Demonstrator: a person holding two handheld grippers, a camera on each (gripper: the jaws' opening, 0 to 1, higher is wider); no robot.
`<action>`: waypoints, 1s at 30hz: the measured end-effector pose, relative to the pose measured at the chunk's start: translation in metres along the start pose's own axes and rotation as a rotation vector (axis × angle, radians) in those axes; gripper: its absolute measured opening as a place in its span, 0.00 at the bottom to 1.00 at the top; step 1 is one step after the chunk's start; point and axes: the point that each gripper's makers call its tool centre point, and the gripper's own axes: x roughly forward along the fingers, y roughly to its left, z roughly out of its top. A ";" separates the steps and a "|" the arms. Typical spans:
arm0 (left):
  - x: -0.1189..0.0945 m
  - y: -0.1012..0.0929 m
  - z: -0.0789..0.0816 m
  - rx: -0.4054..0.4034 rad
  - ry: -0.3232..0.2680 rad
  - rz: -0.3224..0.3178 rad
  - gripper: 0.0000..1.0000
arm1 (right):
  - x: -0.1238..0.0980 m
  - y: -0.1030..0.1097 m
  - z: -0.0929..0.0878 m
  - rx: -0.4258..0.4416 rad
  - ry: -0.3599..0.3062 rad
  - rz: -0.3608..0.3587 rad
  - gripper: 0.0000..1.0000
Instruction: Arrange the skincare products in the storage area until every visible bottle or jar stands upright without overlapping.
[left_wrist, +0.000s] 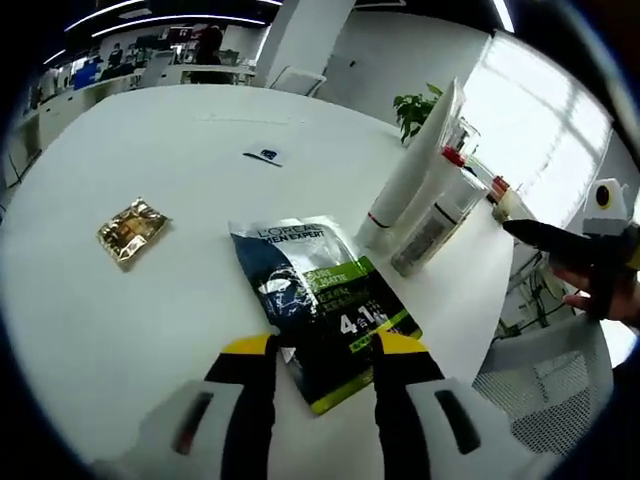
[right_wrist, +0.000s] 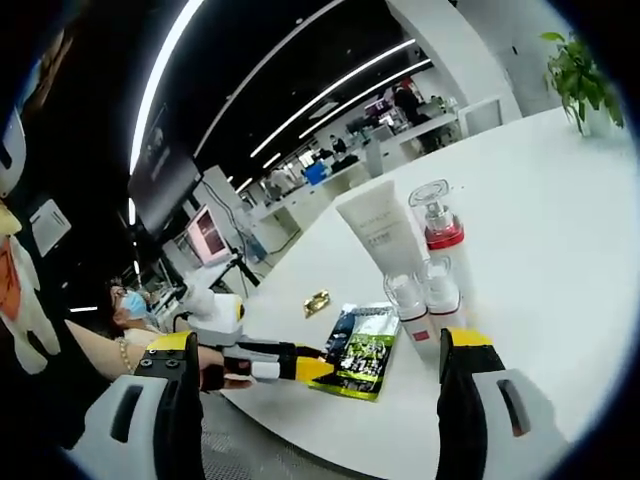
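Note:
A dark and green L'Oreal sachet (left_wrist: 318, 300) lies flat on the round white table (left_wrist: 150, 330). My left gripper (left_wrist: 325, 345) is open, its yellow-tipped jaws either side of the sachet's near end. Just beyond stand a white tube (left_wrist: 415, 165) on its cap and clear bottles (left_wrist: 438, 215) with red bands. In the right gripper view the tube (right_wrist: 375, 235), a pump bottle (right_wrist: 437, 225) and two small bottles (right_wrist: 420, 300) stand upright together, with the sachet (right_wrist: 365, 350) in front. My right gripper (right_wrist: 316, 340) is open, off the table's edge. The left gripper (right_wrist: 300, 368) reaches the sachet from the left.
A gold sachet (left_wrist: 130, 230) lies left of the L'Oreal sachet, and a small blue label (left_wrist: 265, 155) lies farther back. The right gripper (left_wrist: 540, 236) hangs beyond the table's right edge above a mesh chair (left_wrist: 540, 390). A potted plant (left_wrist: 415, 105) stands behind the table.

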 end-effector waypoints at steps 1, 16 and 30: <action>0.000 0.000 0.000 0.001 0.000 -0.001 0.32 | 0.000 0.000 0.000 0.000 0.000 0.000 1.00; -0.007 0.002 0.008 0.040 -0.015 0.008 0.34 | 0.001 -0.004 -0.003 -0.008 0.014 -0.009 1.00; -0.026 0.011 0.005 0.070 -0.026 0.041 0.45 | 0.000 -0.009 -0.006 -0.034 0.019 -0.029 1.00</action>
